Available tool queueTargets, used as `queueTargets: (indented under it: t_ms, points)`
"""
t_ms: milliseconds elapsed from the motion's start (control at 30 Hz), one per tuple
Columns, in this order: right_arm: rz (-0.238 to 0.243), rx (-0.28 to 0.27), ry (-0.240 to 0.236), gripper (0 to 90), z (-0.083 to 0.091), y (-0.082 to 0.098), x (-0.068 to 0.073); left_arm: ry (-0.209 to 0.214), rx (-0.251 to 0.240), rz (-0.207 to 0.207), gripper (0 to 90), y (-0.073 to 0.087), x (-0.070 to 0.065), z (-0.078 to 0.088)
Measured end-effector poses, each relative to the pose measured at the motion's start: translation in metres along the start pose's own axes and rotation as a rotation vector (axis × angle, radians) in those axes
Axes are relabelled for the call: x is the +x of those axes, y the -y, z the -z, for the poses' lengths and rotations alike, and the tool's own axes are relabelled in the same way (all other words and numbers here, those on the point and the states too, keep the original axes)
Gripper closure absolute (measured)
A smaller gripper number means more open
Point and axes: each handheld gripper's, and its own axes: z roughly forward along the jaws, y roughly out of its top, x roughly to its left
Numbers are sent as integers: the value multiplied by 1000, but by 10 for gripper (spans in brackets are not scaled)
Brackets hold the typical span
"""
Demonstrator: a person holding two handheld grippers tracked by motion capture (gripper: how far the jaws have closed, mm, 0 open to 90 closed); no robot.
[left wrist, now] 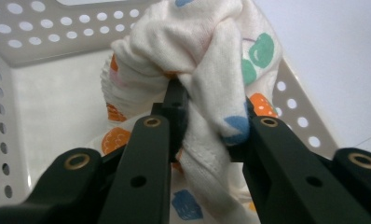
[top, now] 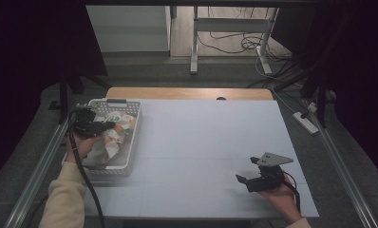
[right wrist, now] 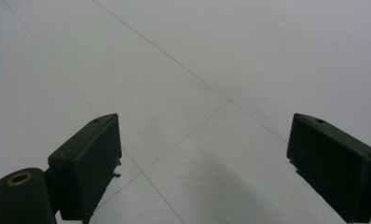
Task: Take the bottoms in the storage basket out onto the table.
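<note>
Your left gripper (top: 101, 127) sits over the white perforated basket (top: 132, 142) at the desk's (top: 206, 142) far left corner. Its fingers (left wrist: 174, 100) are clamped on a bunched fold of the printed cloth (left wrist: 207, 60). In the left gripper view the fabric is pinched between the 2 black fingers, bulging above them and hanging below.

The cloth is white with orange, green and blue motifs. Most of it lies crumpled inside the basket, toward the basket's middle and near end in the high view (top: 108, 142). The gripped part is raised above the basket floor. Whether the lower folds touch the floor, you cannot tell from the close view.

Your left hand (top: 82, 145) holds the gripper from the basket's left side, and a black cable trails from the gripper back along your sleeve (top: 66, 199).

Your right gripper (top: 248, 181) is near the desk's near right corner, well apart from the basket, held in your right hand (top: 282, 194). It carries a grey 3-cornered plate on top. Its fingers (right wrist: 88, 158) stand wide, nothing between them, only bare pale desk surface with thin seam lines ahead. They point left across the desk.
</note>
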Motion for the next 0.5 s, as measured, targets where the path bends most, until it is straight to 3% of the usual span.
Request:
queueTargets:
  t_ms: [200, 500]
  points:
    - [4, 0, -7, 101, -1, 0, -1, 32, -28, 10, 756, 1, 0, 2]
    - [5, 3, -14, 101, -1, 0, -1, 44, -53, 3, 756, 0, -4, 4]
